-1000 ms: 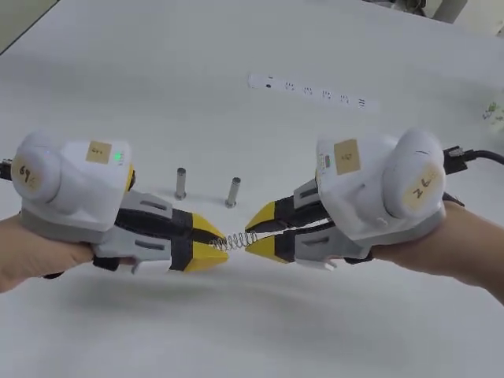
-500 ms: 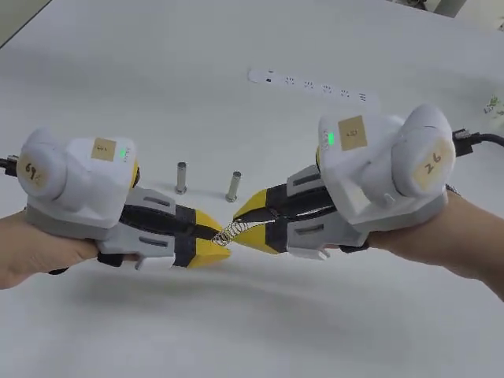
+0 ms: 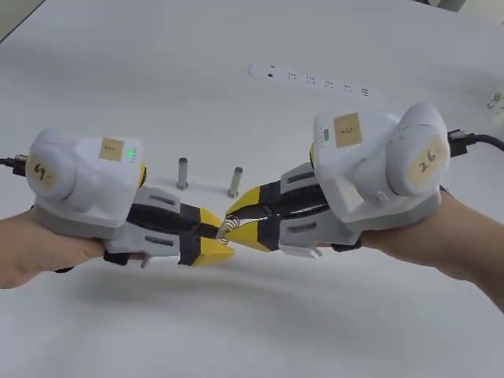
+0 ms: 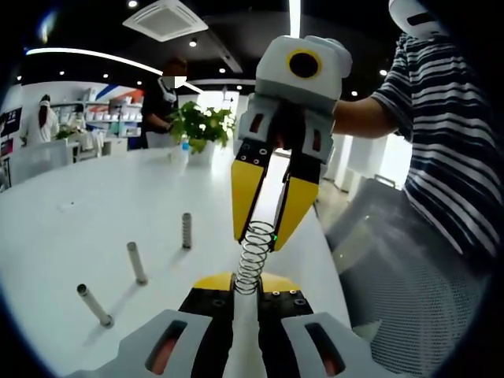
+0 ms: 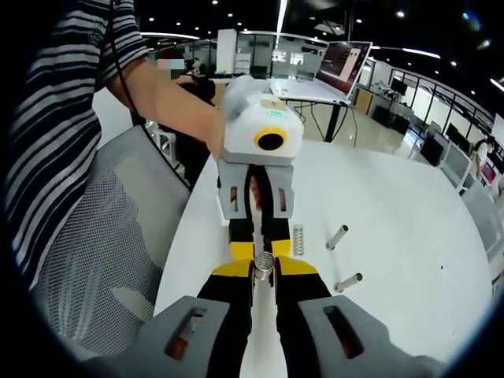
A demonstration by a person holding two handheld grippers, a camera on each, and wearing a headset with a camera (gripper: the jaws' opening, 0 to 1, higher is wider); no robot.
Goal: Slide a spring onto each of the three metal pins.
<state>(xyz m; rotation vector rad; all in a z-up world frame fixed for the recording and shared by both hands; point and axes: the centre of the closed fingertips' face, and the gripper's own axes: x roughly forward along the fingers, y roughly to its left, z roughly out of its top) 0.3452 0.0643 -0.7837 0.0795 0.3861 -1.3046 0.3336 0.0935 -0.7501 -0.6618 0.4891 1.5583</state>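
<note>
White table (image 3: pixel 260 47) carries the left gripper (image 4: pixel 236 285) and right gripper (image 5: pixel 264 272) nose to nose low over it, with a power strip (image 3: pixel 315 81) lying well behind them. The head view has two bare pins (image 3: pixel 183 173) standing just beyond the tips - the left gripper view has three in a row, the farthest wearing a coil (image 4: pixel 187 231). The spring (image 4: pixel 253 256) bridges the two noses, bowed - left jaws pinched tight on one end, right jaws a narrow V nipping the other.

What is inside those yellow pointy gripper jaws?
A small silver coiled wire spring, gripped by the left gripper at one end and the right gripper at the other. The end coils inside the jaws are covered.
</note>
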